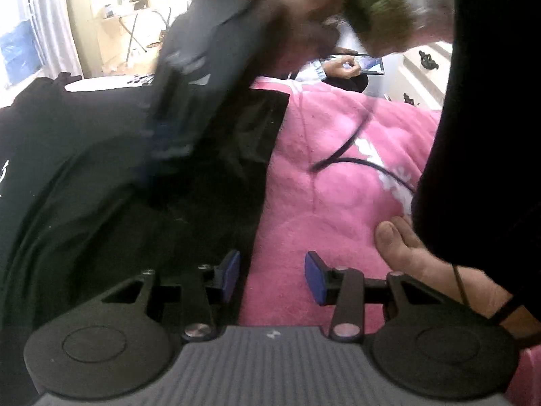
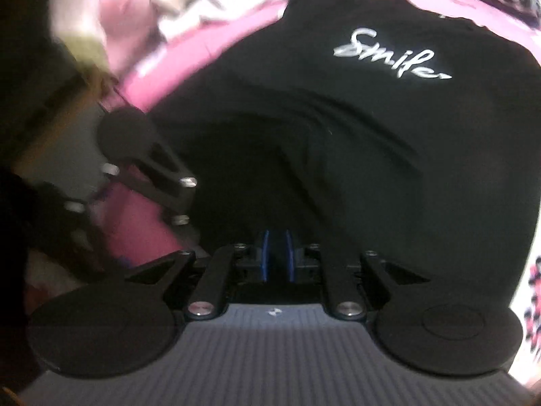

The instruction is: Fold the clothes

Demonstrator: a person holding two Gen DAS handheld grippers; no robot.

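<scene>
A black shirt with white "Smile" lettering lies spread on a pink blanket. In the right wrist view my right gripper is shut on a raised fold of the shirt's near edge, its blue pads almost touching. My left gripper is open at the shirt's right edge. Its left pad is over black cloth and its right pad over bare blanket, with nothing gripped. The left gripper's black linkage shows blurred at the left of the right wrist view.
A hand in a black sleeve rests on the blanket by the left gripper. A black cable loops over the blanket. Beyond the bed a seated person holds a phone, beside a white dresser.
</scene>
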